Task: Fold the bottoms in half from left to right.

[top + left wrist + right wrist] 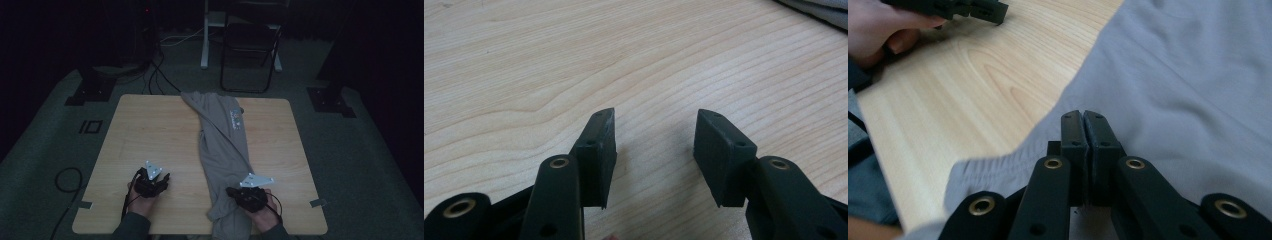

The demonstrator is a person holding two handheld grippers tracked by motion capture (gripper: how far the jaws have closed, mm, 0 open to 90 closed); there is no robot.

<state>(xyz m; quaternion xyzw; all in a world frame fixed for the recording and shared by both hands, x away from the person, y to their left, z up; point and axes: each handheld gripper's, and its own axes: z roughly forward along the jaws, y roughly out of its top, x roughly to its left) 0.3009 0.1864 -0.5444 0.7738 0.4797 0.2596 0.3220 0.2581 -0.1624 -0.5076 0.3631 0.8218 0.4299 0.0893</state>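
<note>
A grey garment [222,150] lies in a long, bunched strip down the table [150,135], from the far edge to the near edge, where its end hangs over beside the person's right hand. A small printed patch shows on it near the far end.

The right gripper [1083,117] sits at the garment's near end, low on its left edge. Its jaws are pressed flat together; in the right gripper view no fabric shows between the pads, and the cloth lies under and around them, so whether a fold is pinched I cannot tell. The left gripper [655,135] rests over bare wood well to the left of the garment, jaws apart and holding nothing; a sliver of grey cloth shows at the top right corner of its view.

Beyond the table stand a dark folding chair [250,45], a white stand leg [205,35] and cables on the floor [160,75]; a cable loop [67,180] lies left of the table. The room is dim, and the far background is too dark to make out.
</note>
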